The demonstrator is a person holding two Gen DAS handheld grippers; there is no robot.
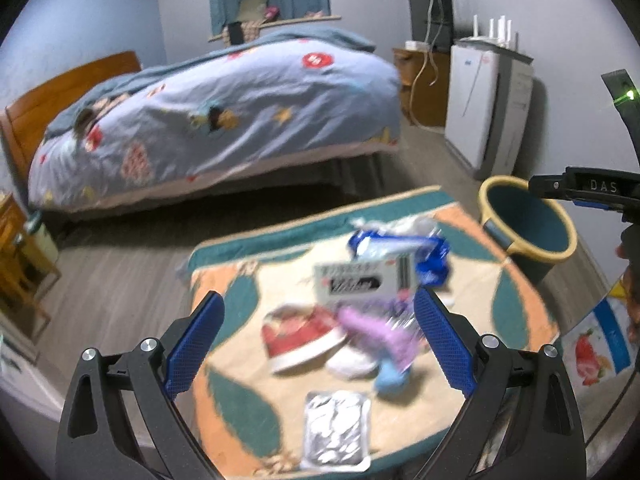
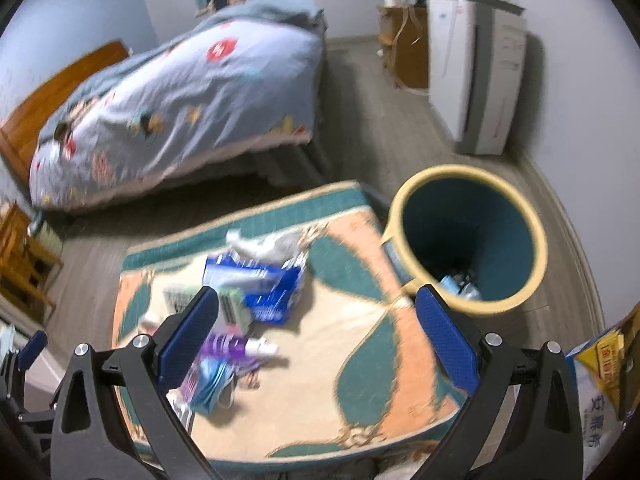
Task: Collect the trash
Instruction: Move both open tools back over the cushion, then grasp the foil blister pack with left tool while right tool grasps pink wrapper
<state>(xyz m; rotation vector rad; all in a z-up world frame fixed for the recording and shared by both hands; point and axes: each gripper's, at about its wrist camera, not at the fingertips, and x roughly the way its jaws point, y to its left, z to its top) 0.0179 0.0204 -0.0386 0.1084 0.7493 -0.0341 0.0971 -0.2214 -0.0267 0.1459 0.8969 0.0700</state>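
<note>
Both my tongs, left and right, spread and empty; bin holds some scraps, wrapper pile left on the rug.

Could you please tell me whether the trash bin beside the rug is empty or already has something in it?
Not empty: the bin stands upright, and the right wrist view shows a few bluish items lying at its bottom; it is mostly unfilled.

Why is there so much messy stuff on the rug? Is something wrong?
Yes, it looks odd: litter is scattered over the rug instead of in the bin beside it. There is a blue packet, a purple wrapper, a red packet and a foil tray. Both tongs are open and empty.
</note>
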